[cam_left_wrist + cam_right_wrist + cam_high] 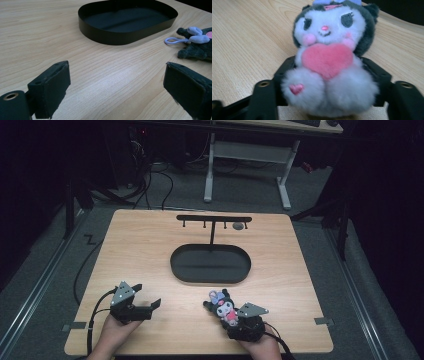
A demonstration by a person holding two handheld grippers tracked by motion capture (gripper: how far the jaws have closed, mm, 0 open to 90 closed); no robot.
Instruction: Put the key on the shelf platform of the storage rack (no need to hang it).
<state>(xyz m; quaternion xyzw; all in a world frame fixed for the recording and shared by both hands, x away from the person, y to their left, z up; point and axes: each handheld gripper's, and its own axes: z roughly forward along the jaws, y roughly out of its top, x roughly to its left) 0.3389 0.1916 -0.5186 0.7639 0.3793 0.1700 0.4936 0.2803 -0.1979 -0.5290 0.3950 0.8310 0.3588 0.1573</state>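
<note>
A plush toy with a dark hood, white face and pink heart lies near the table's front edge, right of centre. My right gripper is shut on its lower body. In the right gripper view the black jaws press the fluffy sides of the plush toy, whose face looks into the camera. My left gripper stands open at the front left with nothing between its fingers. Past the open left gripper in its own view lie bare wood and the plush toy with its lilac loop at far right.
A black oval tray sits mid-table, its wall close ahead of the left gripper. Behind it stands a black T-shaped hook rack with a small grey thing under its right end. Cables and a desk frame lie beyond the table.
</note>
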